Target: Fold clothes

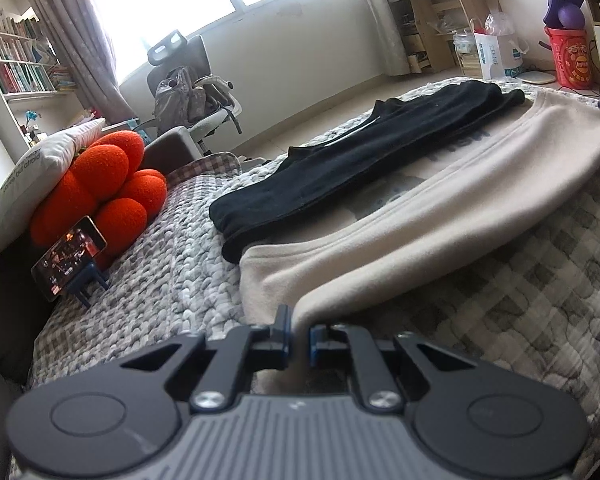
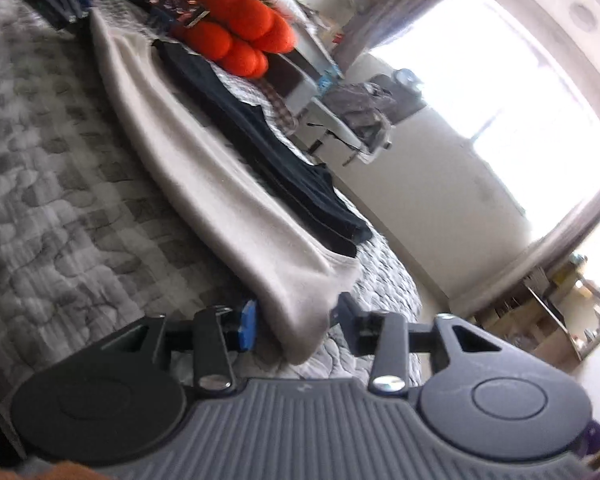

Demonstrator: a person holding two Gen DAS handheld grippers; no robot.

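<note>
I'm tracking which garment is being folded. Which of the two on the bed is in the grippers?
The beige garment: the left gripper pinches one end, the right gripper straddles the other. The black garment lies untouched beside it.

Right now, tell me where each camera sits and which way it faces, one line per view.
Left wrist: on the left tongs, low over the checked quilt, looking along the beige garment toward the window; the tongs pinch its near corner.
Right wrist: on the right tongs, rolled, looking along the same garment from its opposite end; its end lies between the spread fingers.
Shared: beige garment, black garment, orange cushion, phone on stand, quilt; the left tongs show at the right view's top left.
</note>
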